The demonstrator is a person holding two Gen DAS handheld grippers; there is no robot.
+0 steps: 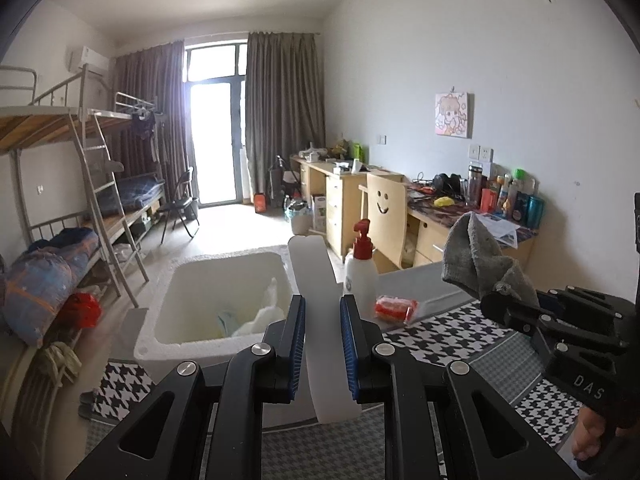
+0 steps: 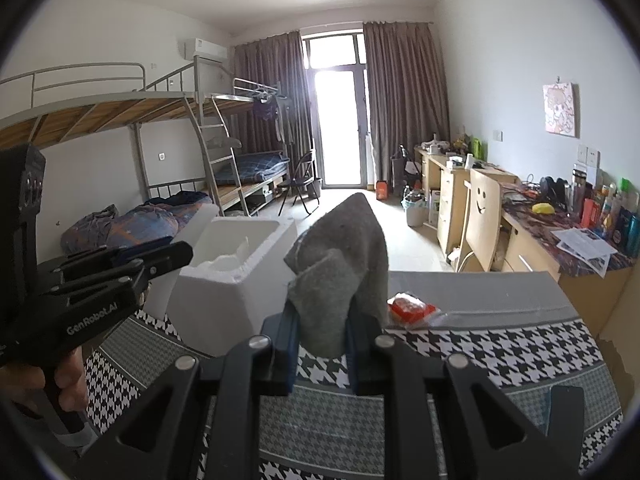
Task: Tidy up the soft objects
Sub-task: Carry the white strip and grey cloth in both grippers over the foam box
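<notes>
My right gripper (image 2: 322,336) is shut on a grey sock (image 2: 344,256) and holds it up above the houndstooth table (image 2: 500,356). The sock also shows in the left wrist view (image 1: 476,256), with the right gripper (image 1: 500,304) at the right. My left gripper (image 1: 322,320) is shut on the white foam lid (image 1: 320,300), held upright beside the open white foam box (image 1: 200,280). The box holds pale soft items (image 1: 256,320). It also shows in the right wrist view (image 2: 224,280), with the left gripper (image 2: 176,256) by it.
A white pump bottle with a red top (image 1: 362,268) and a red packet (image 1: 396,308) stand on the table beyond the lid; the packet also shows in the right wrist view (image 2: 412,308). Bunk beds (image 1: 80,200) lie left, desks (image 1: 440,232) right.
</notes>
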